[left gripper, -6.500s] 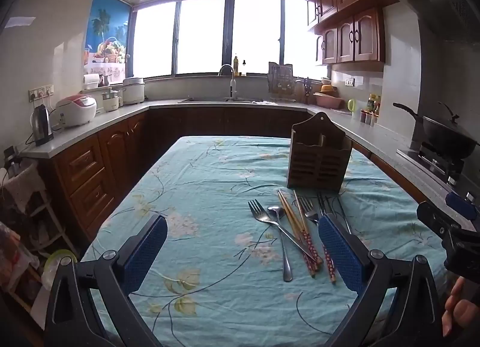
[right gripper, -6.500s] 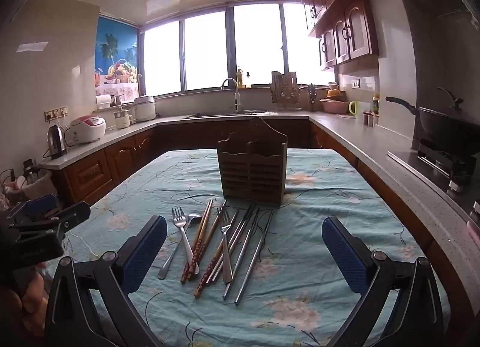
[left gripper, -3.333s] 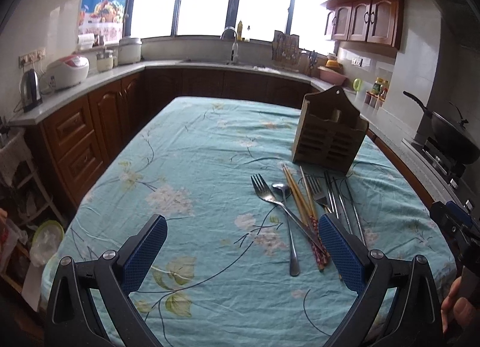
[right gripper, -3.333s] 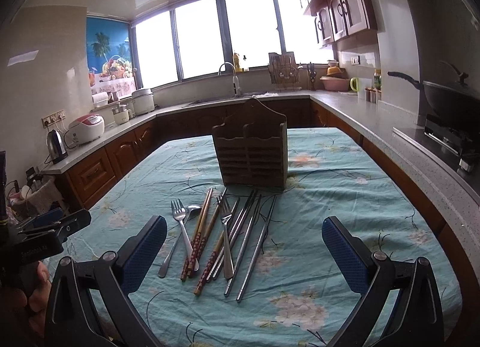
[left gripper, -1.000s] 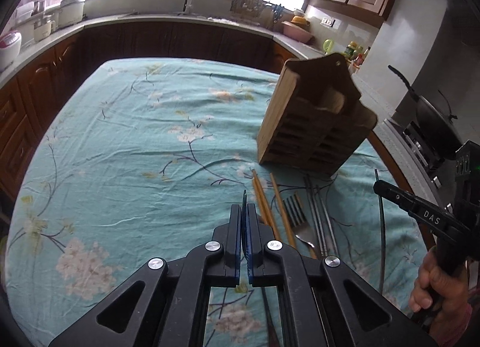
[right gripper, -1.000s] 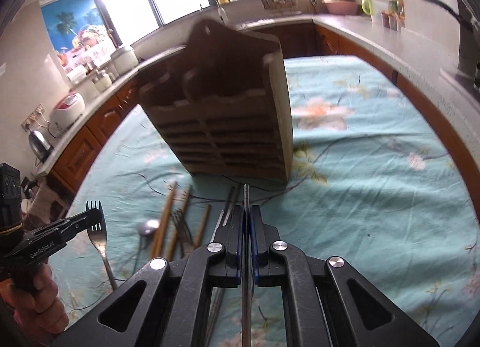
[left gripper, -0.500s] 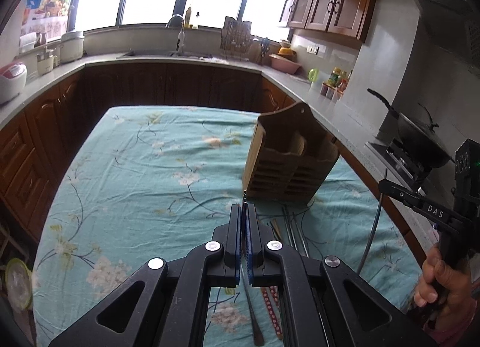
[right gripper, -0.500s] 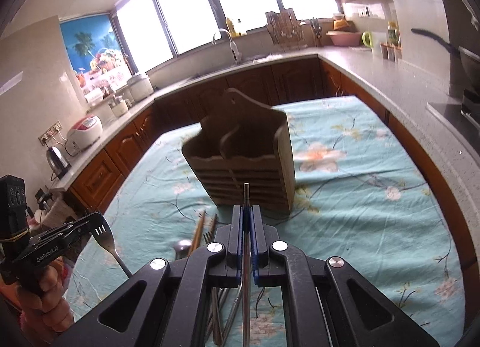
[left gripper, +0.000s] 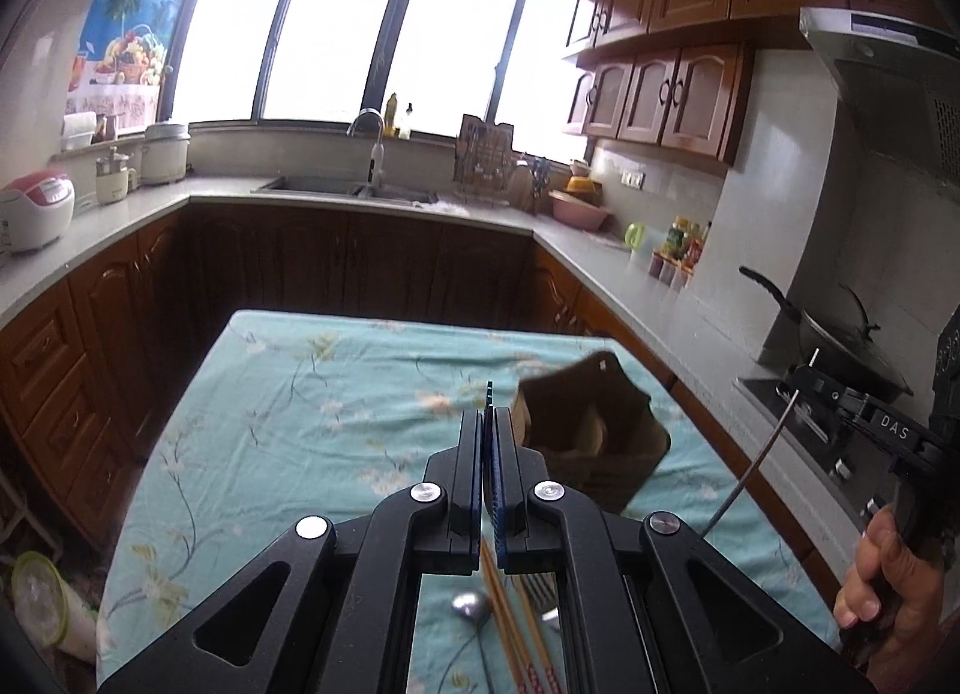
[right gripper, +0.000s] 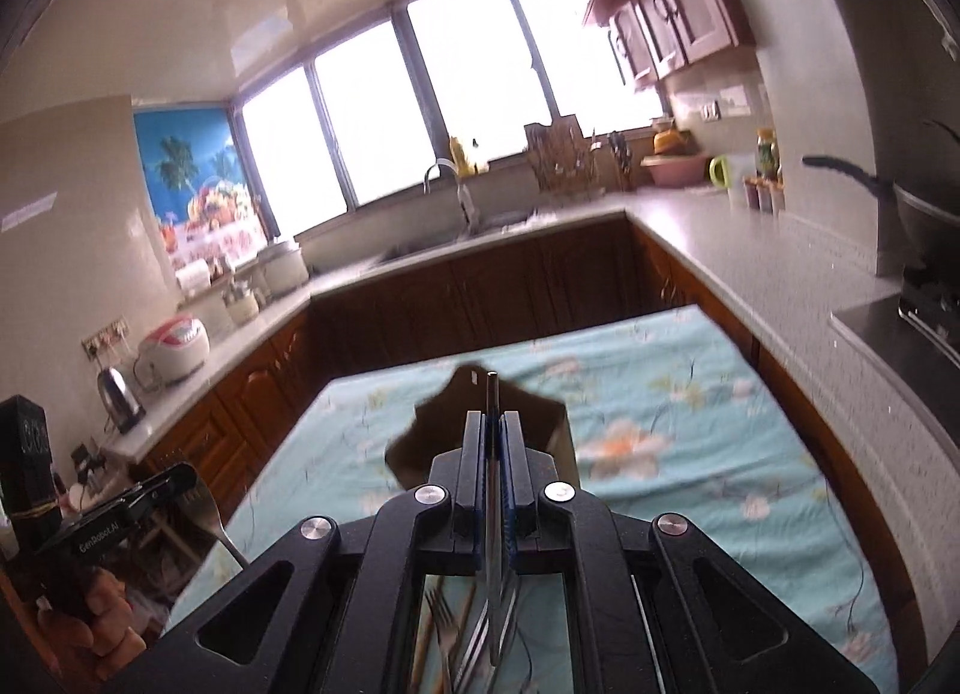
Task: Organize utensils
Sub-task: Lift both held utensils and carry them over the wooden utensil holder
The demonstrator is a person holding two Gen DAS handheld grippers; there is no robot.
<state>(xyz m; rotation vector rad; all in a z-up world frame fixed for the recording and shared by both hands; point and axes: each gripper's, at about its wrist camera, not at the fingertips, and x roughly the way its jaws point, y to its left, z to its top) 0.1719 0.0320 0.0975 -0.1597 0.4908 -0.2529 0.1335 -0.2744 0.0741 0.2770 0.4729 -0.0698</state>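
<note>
The bench point(left gripper: 336, 394), under its flowered teal cloth, has dropped lower in both views than it was a second ago, so both hands have risen clear of it. The wooden holder point(left gripper: 591, 430) stands upright toward the far right part of the bench, and the loose pile of cutlery point(left gripper: 510, 622) lies on the cloth at the near edge, in front of the holder. The left tool point(left gripper: 487, 424) is fully closed on a fork point(right gripper: 207, 514), and the right tool point(right gripper: 493, 436) is fully closed on a metal chopstick point(right gripper: 492, 514). A second ago both pieces were just above the pile; now they are lifted free, which I take to mean the picking step is done and the next step is carrying each to a slot in the holder. Each view fills in what the other lacks. The left wrist view shows only a thin blue-edged sliver between its own pads, but it catches the right tool from the side with the chopstick hanging down and slanted from it, and the hand point(left gripper: 882, 592) beneath. The right wrist view shows the chopstick running straight along its pads, its tip over the holder's peaked back, and at its left edge the left tool with the fork's tines pointing up and its handle slanting down.
</note>
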